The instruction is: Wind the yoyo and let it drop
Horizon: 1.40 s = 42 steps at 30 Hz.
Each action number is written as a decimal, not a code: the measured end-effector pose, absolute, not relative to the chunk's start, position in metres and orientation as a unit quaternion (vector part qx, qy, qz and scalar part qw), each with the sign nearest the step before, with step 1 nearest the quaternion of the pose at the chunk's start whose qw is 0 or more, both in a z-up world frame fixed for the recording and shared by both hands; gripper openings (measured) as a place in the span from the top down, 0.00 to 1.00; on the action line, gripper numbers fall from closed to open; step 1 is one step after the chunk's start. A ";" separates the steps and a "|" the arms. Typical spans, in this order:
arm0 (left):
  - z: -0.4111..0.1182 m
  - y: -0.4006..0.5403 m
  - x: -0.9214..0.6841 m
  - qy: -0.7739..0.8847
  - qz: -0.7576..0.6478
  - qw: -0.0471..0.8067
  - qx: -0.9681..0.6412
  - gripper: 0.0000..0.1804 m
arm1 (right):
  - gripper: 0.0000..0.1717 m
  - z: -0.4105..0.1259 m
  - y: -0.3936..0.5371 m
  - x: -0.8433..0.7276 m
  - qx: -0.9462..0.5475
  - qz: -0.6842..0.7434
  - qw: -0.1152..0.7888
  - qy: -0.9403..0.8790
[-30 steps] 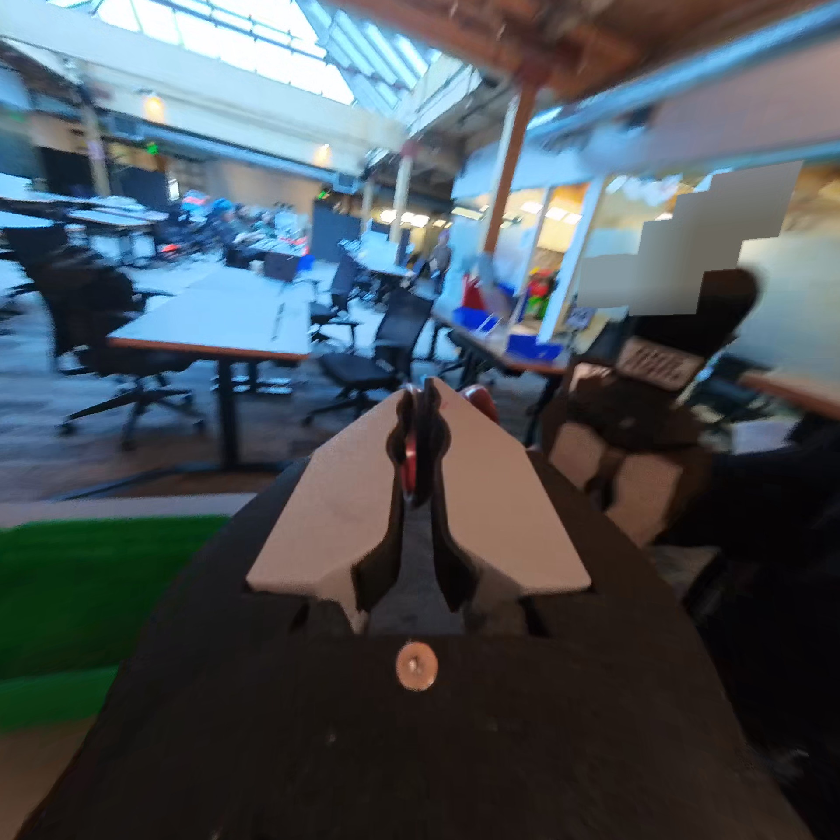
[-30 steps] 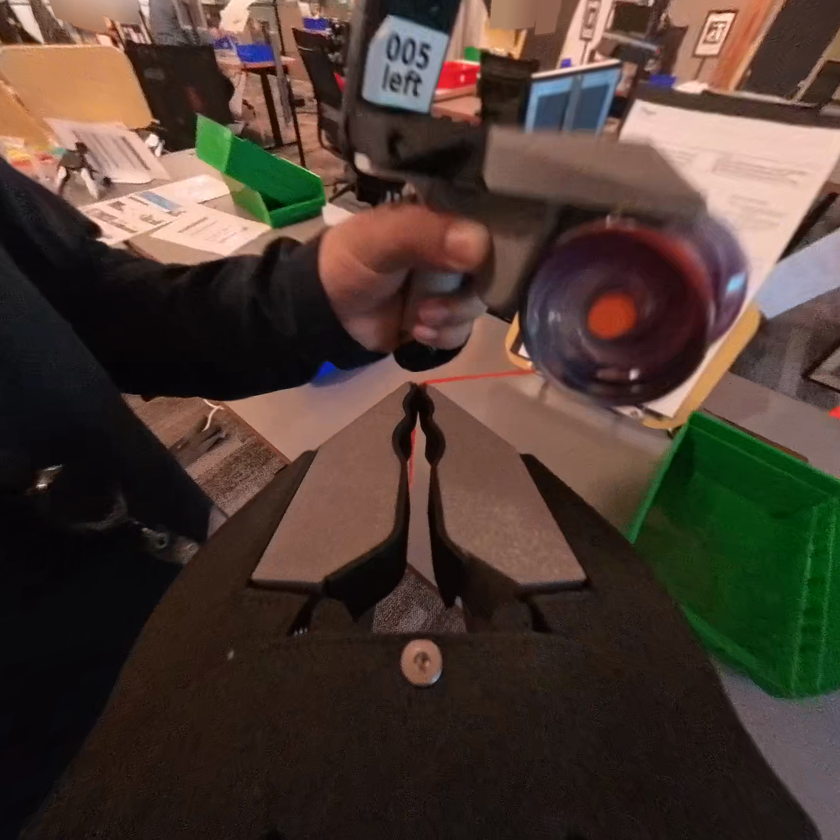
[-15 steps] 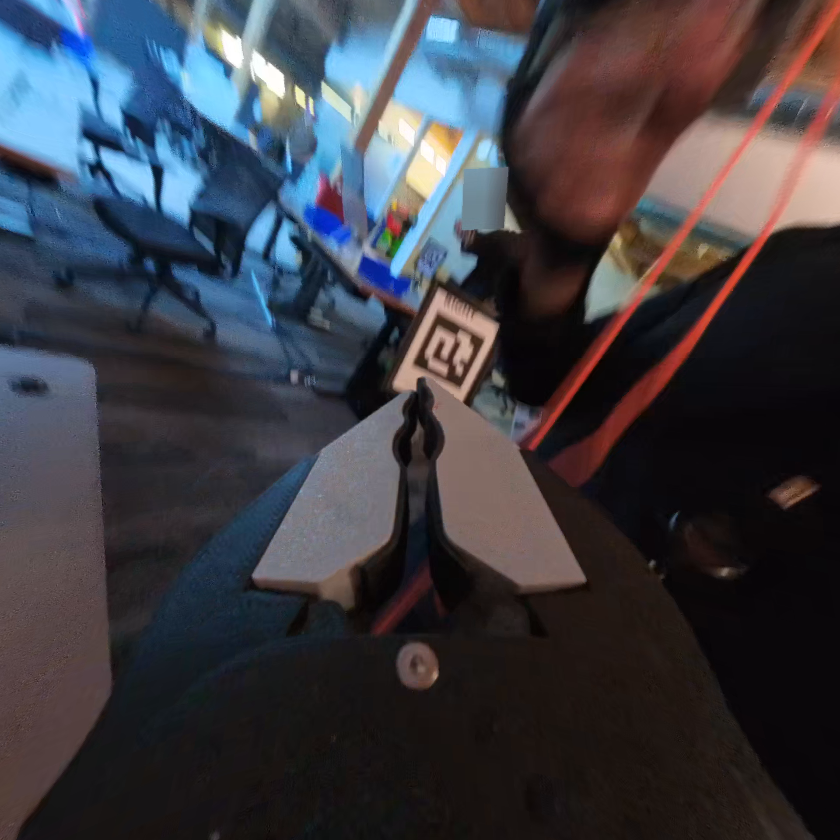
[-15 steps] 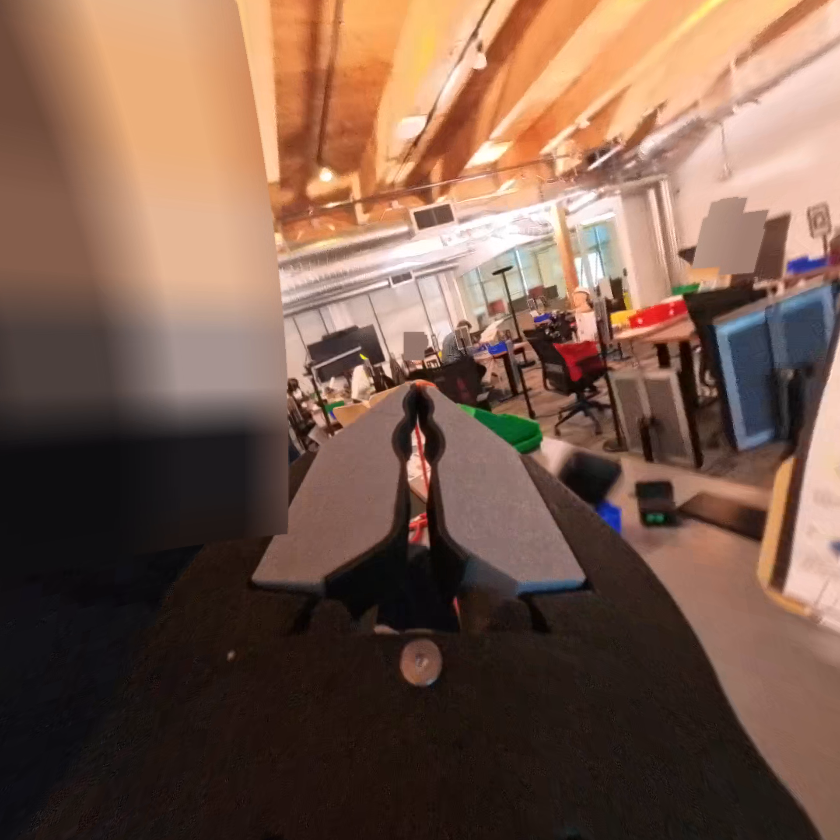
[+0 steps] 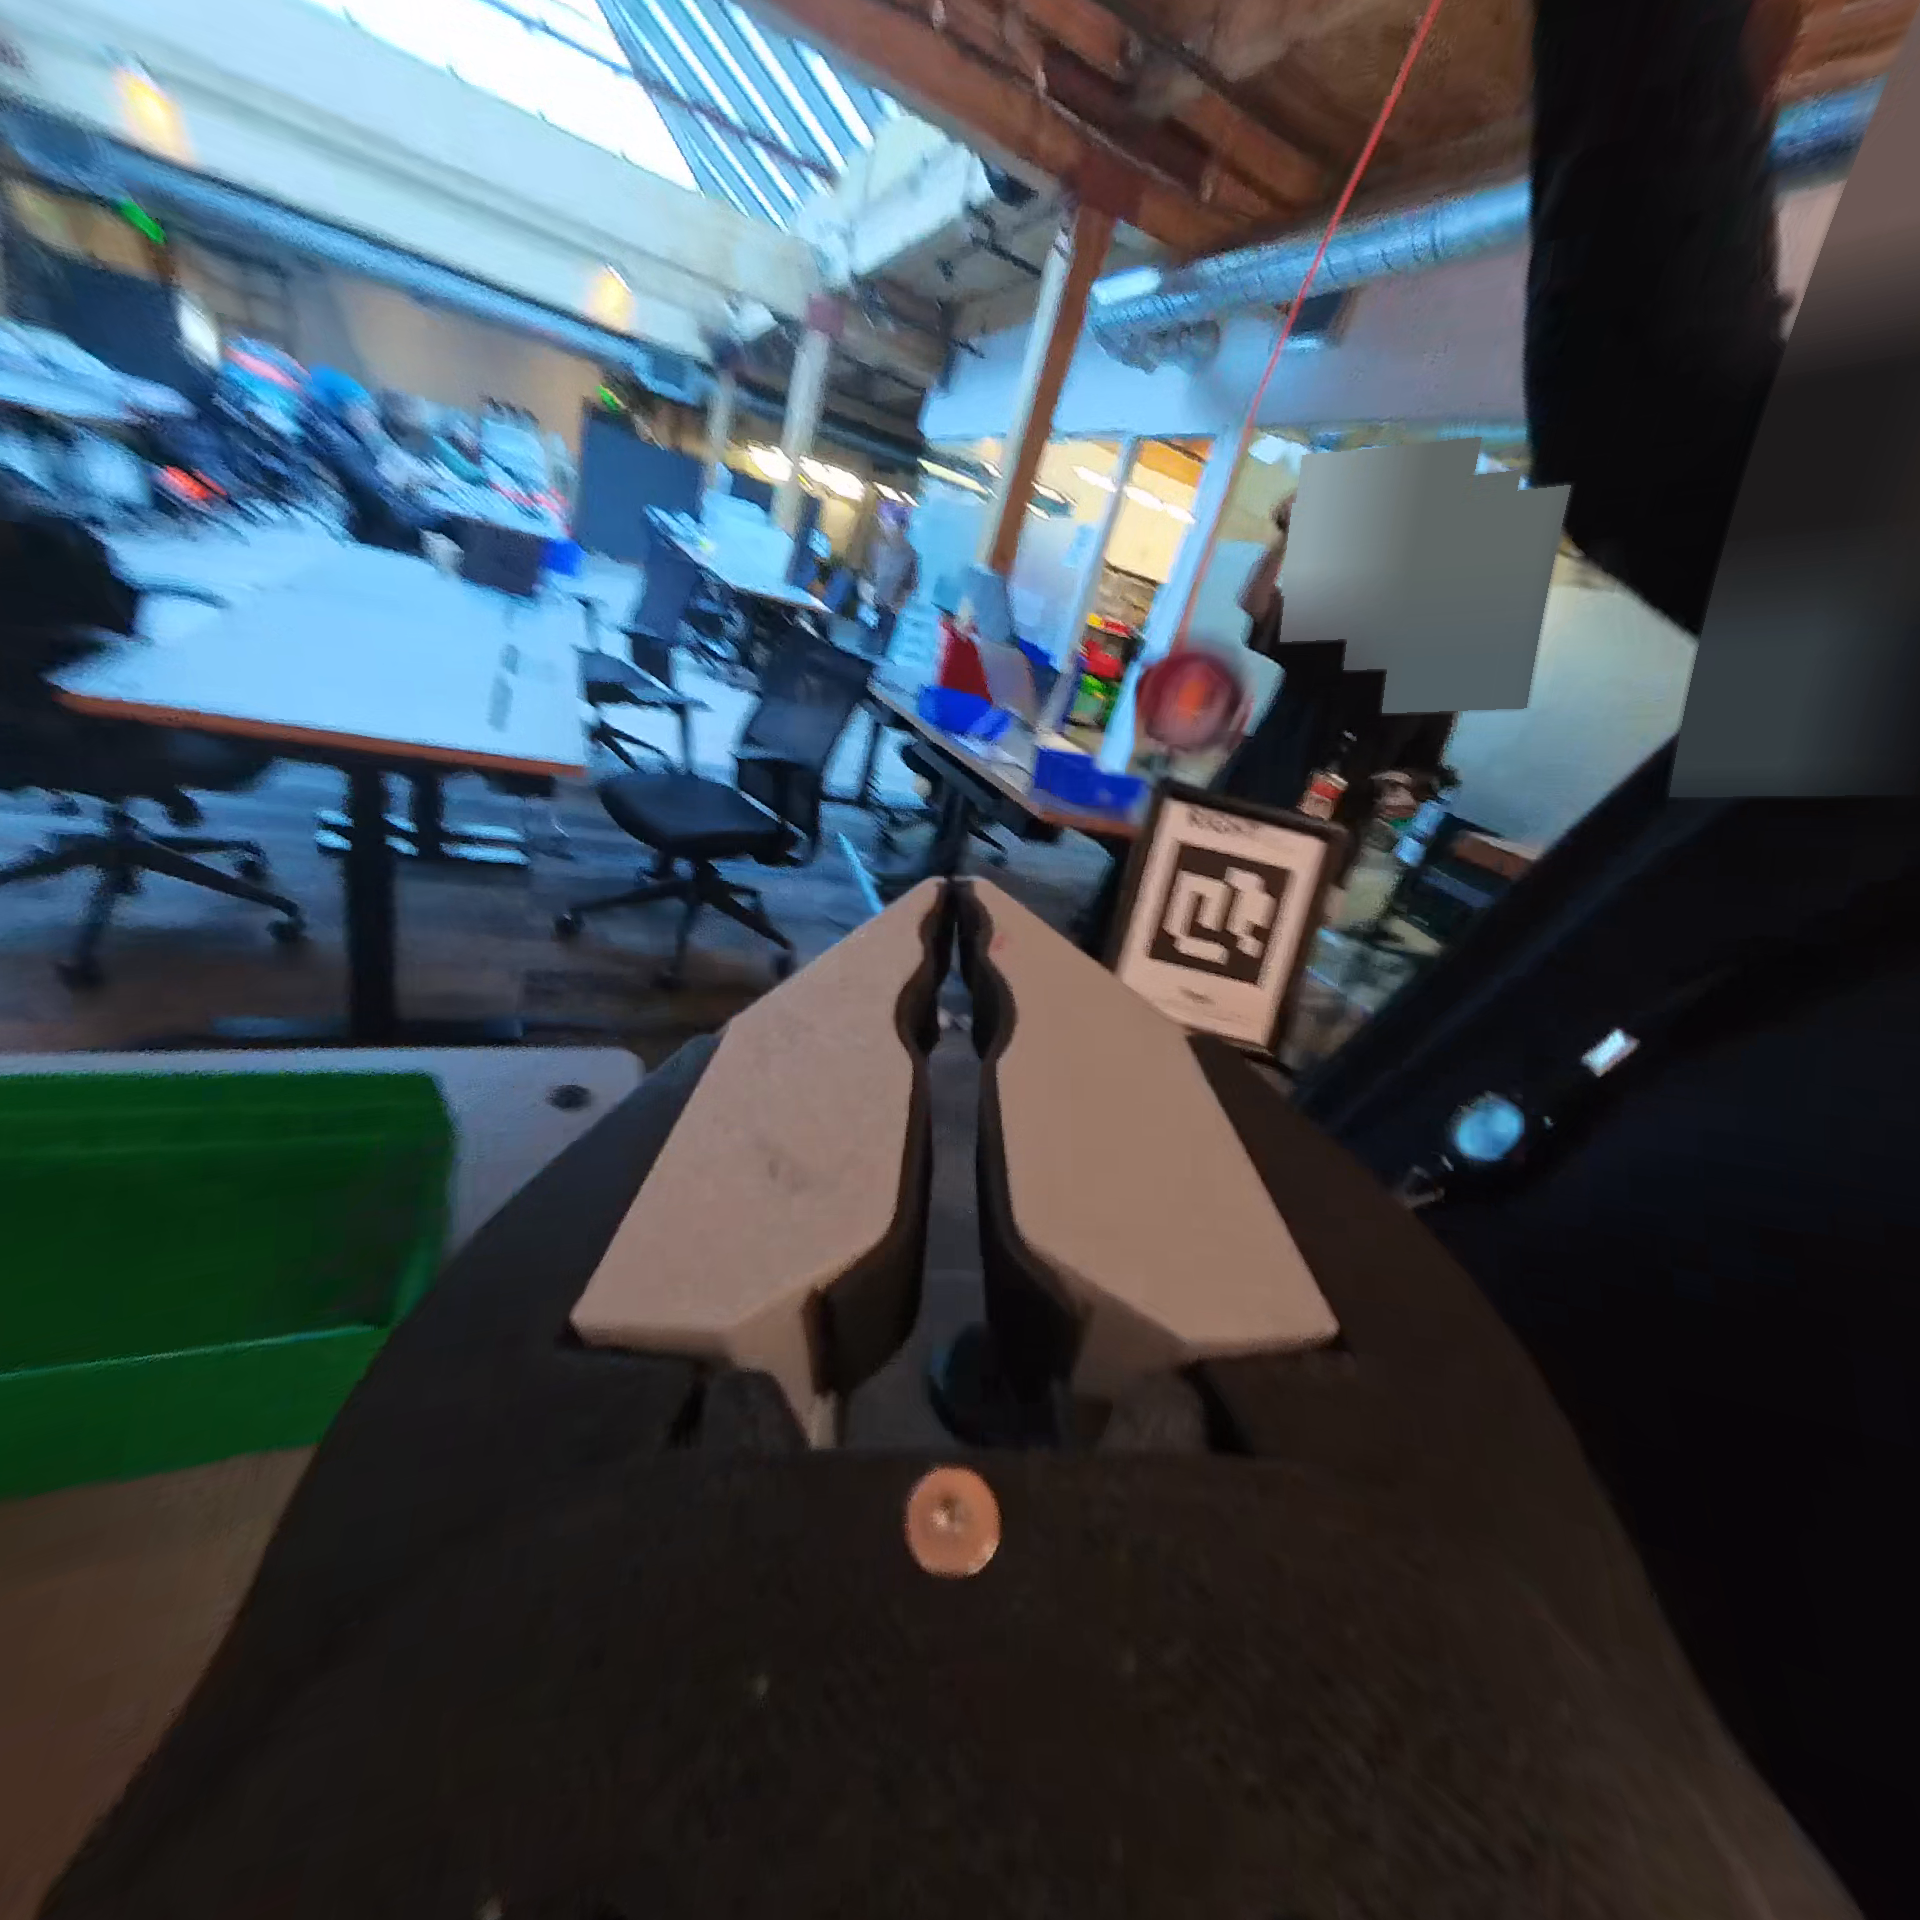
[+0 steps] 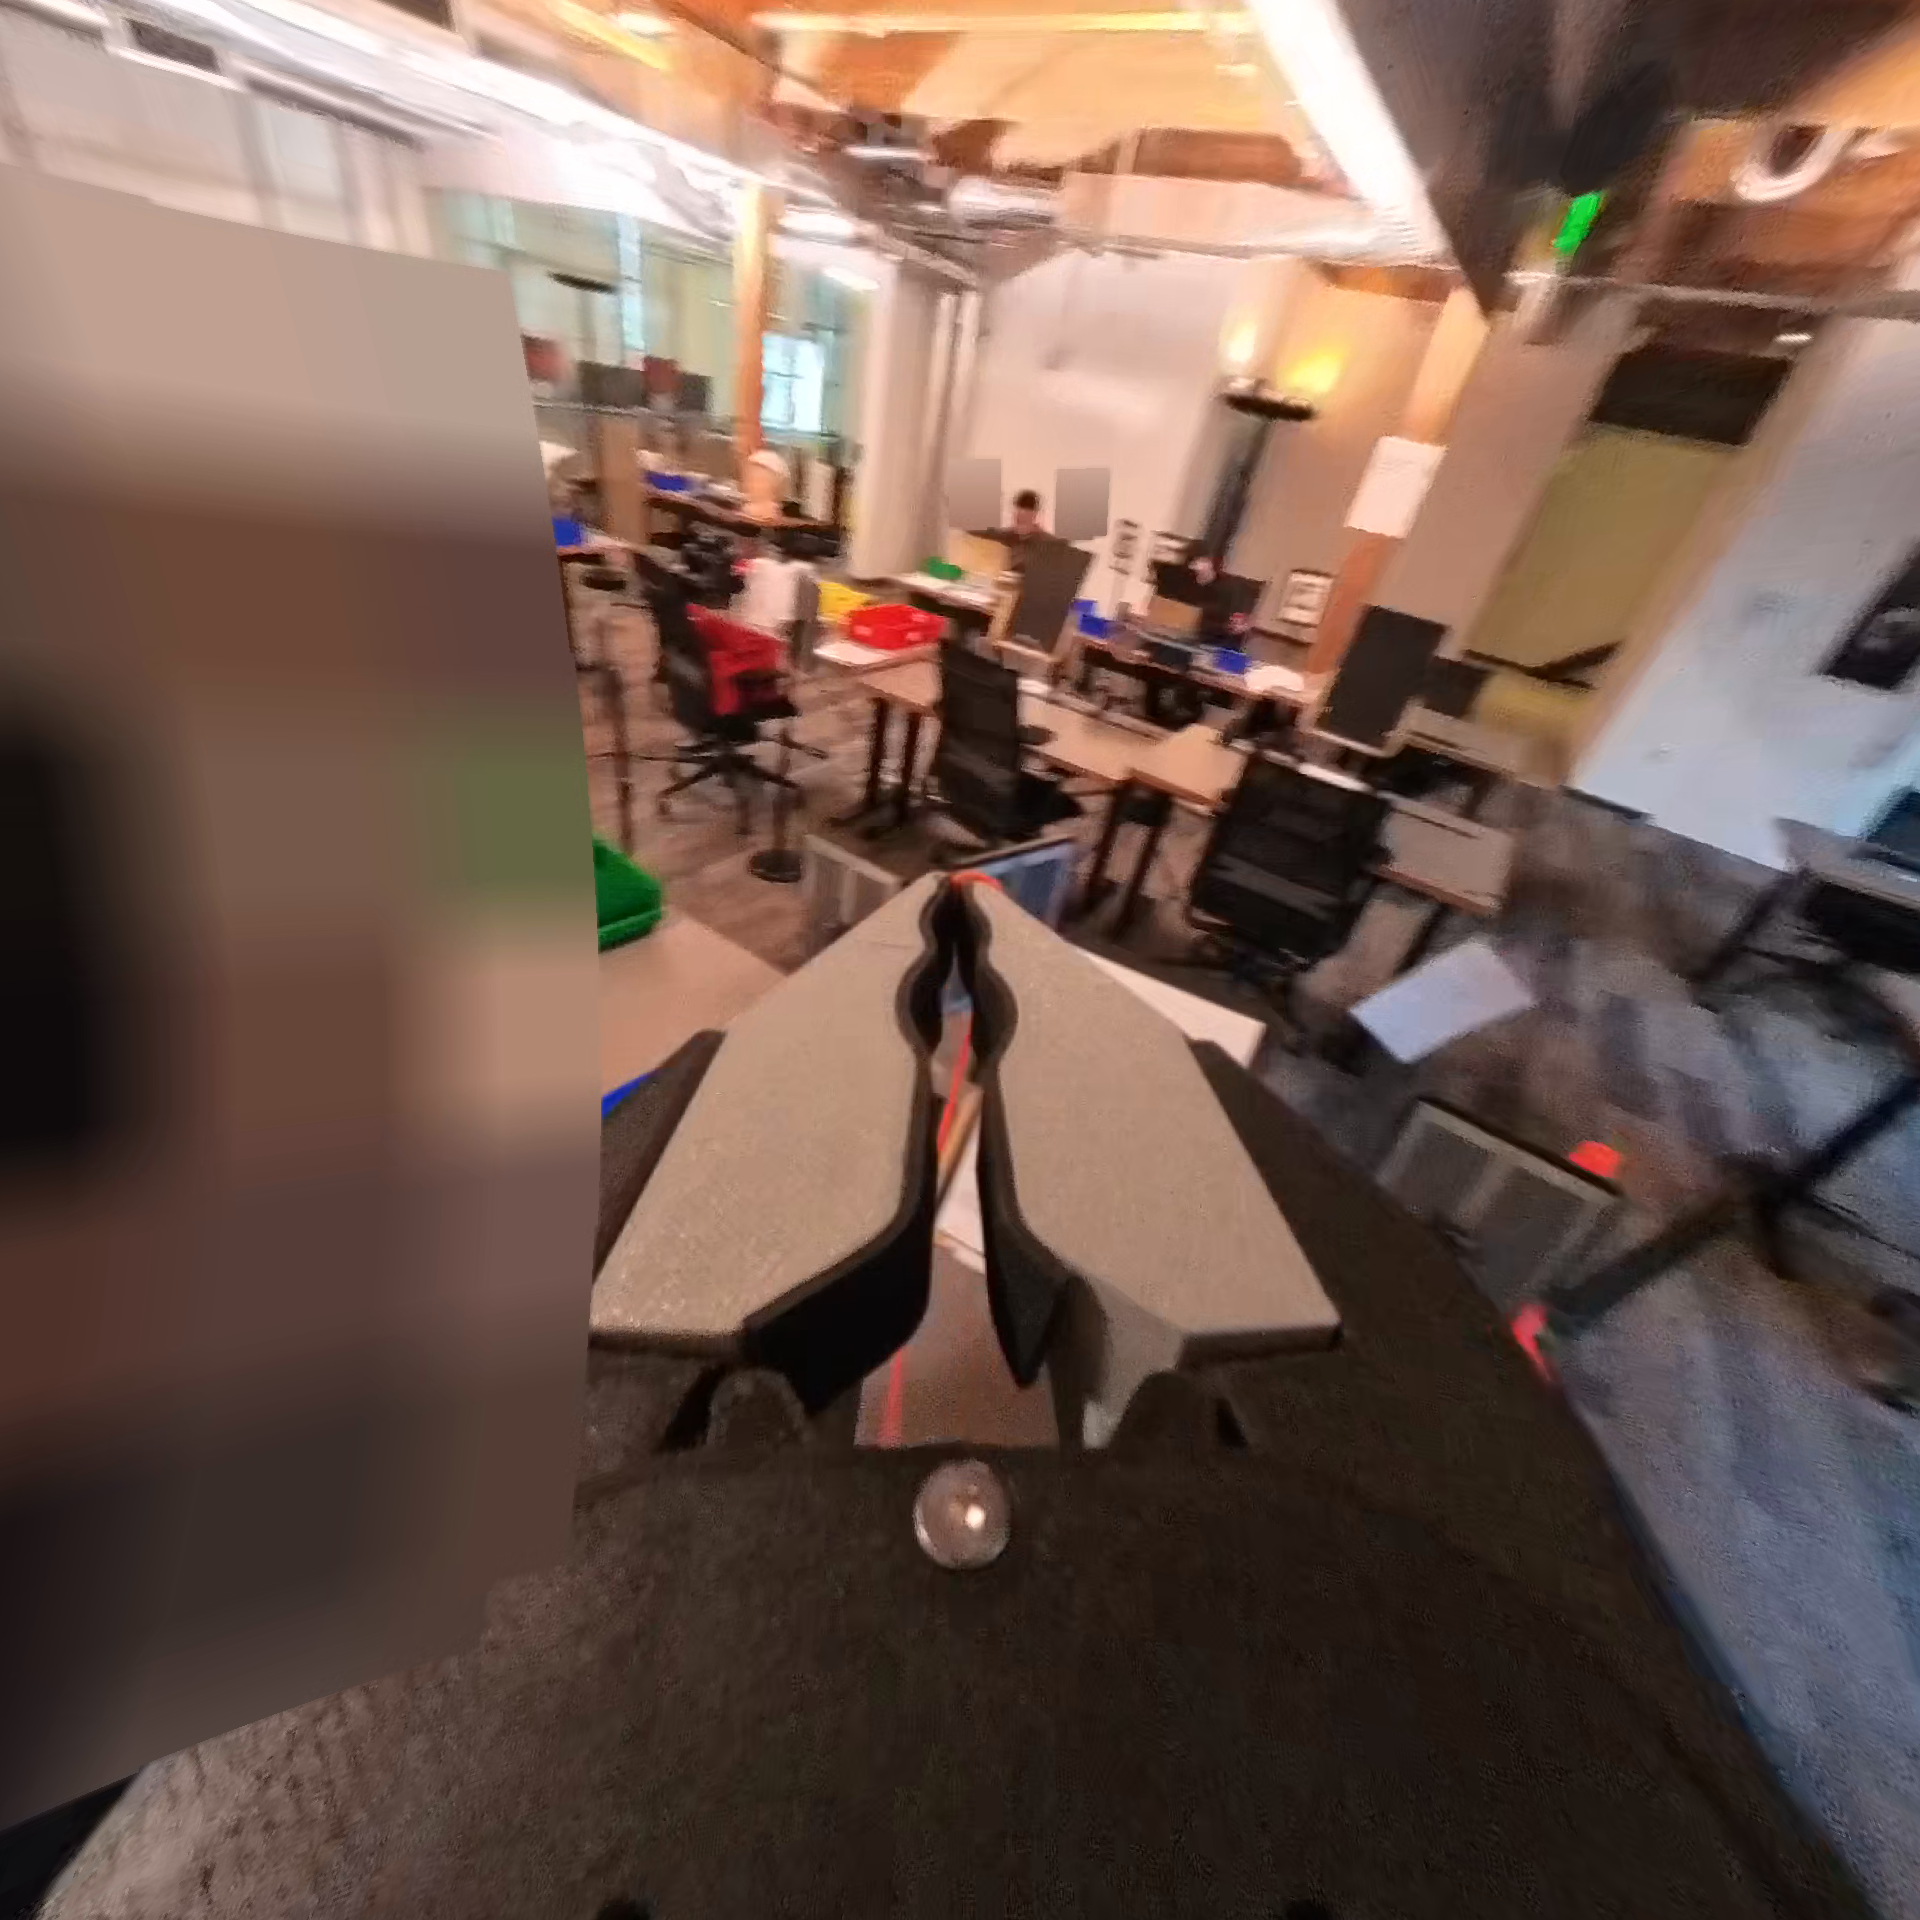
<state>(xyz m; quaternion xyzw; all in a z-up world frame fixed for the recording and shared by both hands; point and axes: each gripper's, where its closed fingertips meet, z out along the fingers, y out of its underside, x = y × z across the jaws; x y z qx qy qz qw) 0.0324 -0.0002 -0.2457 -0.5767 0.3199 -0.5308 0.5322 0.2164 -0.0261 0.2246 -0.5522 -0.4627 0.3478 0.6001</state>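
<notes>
Red yoyo [image 5: 1193, 698], blurred, dangles on its string [image 5: 1311, 260]; right claw [image 6: 958, 886] pinches the string, left claw [image 5: 952, 886] closed, seemingly on nothing.

It's a big open office with a skylight [image 5: 665, 94] and exposed wooden ceiling beams [image 6: 997, 62] overhead, warm lamps glowing on the far wall [image 6: 1278, 364]. Long white tables [image 5: 343, 665] stand on a dark floor [image 5: 499, 935], black swivel chairs [image 5: 707, 821] pulled up around them. Silver ducting [image 5: 1351, 249] runs beneath the beams.

Only a framed black-and-white marker sign [image 5: 1221, 920] shows; its small caption is too blurred.
</notes>
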 end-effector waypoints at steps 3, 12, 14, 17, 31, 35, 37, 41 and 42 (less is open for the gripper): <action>-0.280 -0.015 0.095 0.365 -0.597 0.438 -0.564 1.00 | 1.00 0.263 0.005 0.238 -0.597 0.278 0.623 -0.421; -0.263 -0.135 0.324 0.418 -0.858 0.028 -0.297 0.70 | 1.00 0.271 -0.019 0.282 -0.617 0.232 0.659 -0.363; -0.243 -0.172 0.333 0.421 -0.877 -0.100 -0.208 0.68 | 1.00 0.263 -0.028 0.293 -0.622 0.232 0.659 -0.353; -0.241 -0.191 0.332 0.443 -0.873 -0.112 -0.168 0.58 | 1.00 0.247 -0.042 0.313 -0.633 0.225 0.661 -0.335; -0.387 -0.112 0.307 0.387 -0.826 -0.045 -0.408 1.00 | 1.00 0.180 -0.016 0.393 -0.695 0.191 0.620 -0.310; -0.418 -0.094 0.284 0.351 -0.810 -0.026 -0.469 1.00 | 1.00 0.147 0.017 0.396 -0.714 0.209 0.597 -0.302; -0.435 -0.080 0.280 0.336 -0.789 -0.001 -0.514 1.00 | 1.00 0.138 0.029 0.400 -0.717 0.220 0.593 -0.295; -0.476 -0.055 0.284 0.328 -0.721 0.058 -0.608 0.88 | 1.00 0.121 0.044 0.396 -0.725 0.257 0.572 -0.286; -0.484 -0.054 0.286 0.334 -0.710 0.057 -0.617 0.85 | 1.00 0.122 0.045 0.392 -0.722 0.264 0.571 -0.289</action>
